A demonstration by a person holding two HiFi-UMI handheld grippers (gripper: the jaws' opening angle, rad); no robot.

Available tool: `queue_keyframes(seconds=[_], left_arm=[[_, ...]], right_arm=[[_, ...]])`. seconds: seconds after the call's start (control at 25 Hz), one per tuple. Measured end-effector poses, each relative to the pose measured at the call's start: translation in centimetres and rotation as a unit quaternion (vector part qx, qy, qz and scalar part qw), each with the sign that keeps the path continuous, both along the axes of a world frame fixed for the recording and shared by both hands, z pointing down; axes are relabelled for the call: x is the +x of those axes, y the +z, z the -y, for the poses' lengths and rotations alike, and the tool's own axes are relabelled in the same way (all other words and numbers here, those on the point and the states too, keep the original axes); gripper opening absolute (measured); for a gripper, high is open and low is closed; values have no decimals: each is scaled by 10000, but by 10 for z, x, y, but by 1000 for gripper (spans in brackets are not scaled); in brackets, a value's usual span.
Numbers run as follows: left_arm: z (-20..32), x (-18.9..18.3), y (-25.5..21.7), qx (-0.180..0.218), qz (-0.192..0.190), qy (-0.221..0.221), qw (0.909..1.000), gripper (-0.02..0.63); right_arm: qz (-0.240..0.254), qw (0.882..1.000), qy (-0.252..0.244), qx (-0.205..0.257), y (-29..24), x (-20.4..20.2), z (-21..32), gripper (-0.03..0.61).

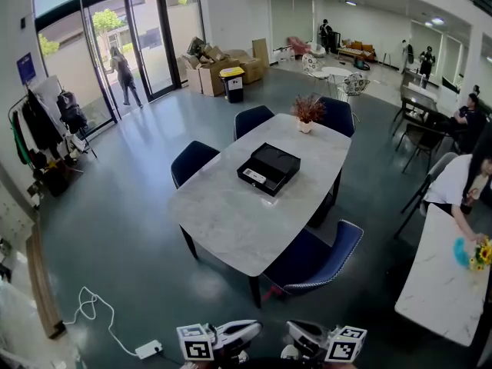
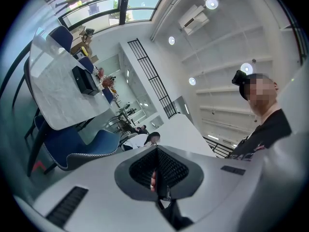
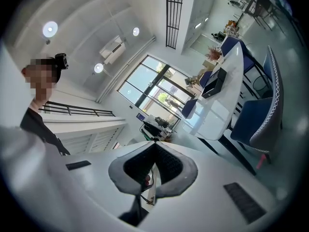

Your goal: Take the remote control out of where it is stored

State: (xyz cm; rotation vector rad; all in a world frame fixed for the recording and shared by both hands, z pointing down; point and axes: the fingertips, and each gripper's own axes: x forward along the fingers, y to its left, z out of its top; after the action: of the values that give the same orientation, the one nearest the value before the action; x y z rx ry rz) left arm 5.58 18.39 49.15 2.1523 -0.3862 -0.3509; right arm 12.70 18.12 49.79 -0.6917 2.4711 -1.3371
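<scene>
White marble-look oblong table [image 1: 223, 229] with a smooth top, four navy padded chairs [image 1: 315, 256] round it. One open black rectangular box [image 1: 270, 164] sits near the table's middle, with a slim white remote control [image 1: 254, 177] inside. Left gripper [image 2: 156, 173] and right gripper [image 3: 153, 167]: ribbed black jaws together, nothing between.

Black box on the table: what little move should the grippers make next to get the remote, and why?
Probably carry both closer to the table. The black box sits there, far off, while the left gripper and right gripper are shut and empty, too far to reach it.
</scene>
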Motion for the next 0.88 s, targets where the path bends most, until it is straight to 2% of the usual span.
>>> queue_keyframes(seconds=[0.08, 0.4, 0.52, 0.72, 0.88], left_arm=[[-1, -1, 2, -10, 7, -9, 10000, 5], [-2, -9, -4, 146, 64, 43, 9999, 6], [-3, -13, -3, 138, 18, 33, 9999, 5], [-6, -22, -4, 192, 82, 46, 9998, 5], [-6, -29, -6, 203, 51, 58, 9998, 5]], right_arm=[[169, 9998, -10, -98, 2, -2, -2, 9], [204, 9998, -26, -39, -1, -12, -4, 9], [33, 10000, -23, 42, 0, -15, -3, 9], [43, 10000, 16, -16, 1, -22, -6, 9], [-261, 9995, 54, 188, -5, -26, -3, 9]])
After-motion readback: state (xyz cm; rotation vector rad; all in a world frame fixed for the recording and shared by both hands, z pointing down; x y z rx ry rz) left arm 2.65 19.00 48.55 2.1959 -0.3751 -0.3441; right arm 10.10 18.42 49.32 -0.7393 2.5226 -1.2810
